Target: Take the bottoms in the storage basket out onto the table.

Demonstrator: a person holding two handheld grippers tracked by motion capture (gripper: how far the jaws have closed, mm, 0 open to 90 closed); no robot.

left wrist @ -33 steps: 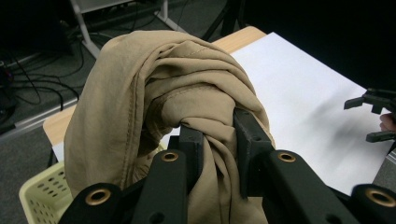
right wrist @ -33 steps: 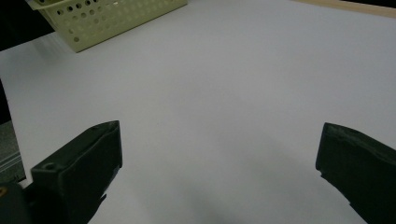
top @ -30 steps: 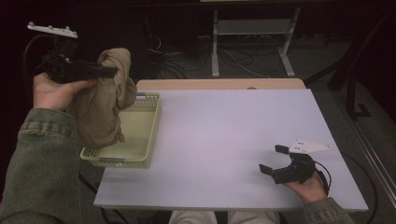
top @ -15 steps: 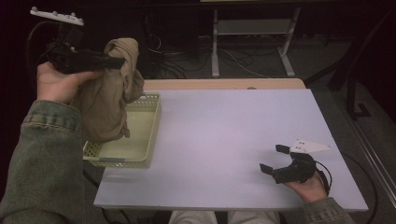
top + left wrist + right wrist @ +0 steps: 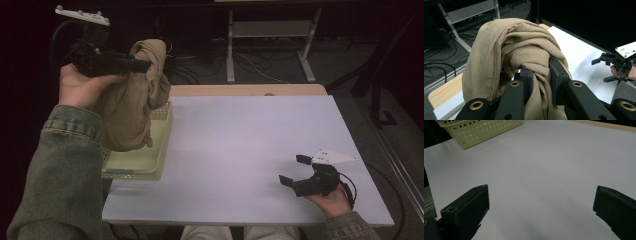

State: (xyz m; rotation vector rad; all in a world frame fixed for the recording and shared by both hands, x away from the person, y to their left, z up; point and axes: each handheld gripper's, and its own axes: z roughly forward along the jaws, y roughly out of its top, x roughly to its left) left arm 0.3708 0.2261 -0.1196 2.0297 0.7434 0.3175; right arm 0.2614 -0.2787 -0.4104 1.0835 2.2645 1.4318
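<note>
Tongs, left (image 5: 142,65): clamped on a bunched fold of the tan cloth (image 5: 135,102), held level and well above the basket (image 5: 150,162); in the left gripper view the two black jaws pinch the gathered fabric (image 5: 524,50) between them.
Tongs, right (image 5: 295,172): jaws spread wide with nothing between them, resting low on the counter (image 5: 240,145) well apart from the basket, on its far side across the bare white top.
Cloth: hangs from the left tongs in a thick drape; its lower end dangles over the basket's near wall, and I cannot tell whether the tail touches the inside or hangs just clear.
Basket: pale yellow, perforated, sitting at the counter's left edge; the right gripper view shows its corner (image 5: 481,131) at the top.
Step in hand: I judge the cloth is being lifted out of the basket, toward the open counter beside it.
Risk, snag: the trailing end could catch the basket's rim and drag or tip it, since the basket looks light and sits right at the counter's edge.
Risk, slip: only a fold is pinched, so the hanging weight could pull the fabric through the jaws.
Risk, spill-over: a drop here could land partly over the basket's outer side and off the counter.
</note>
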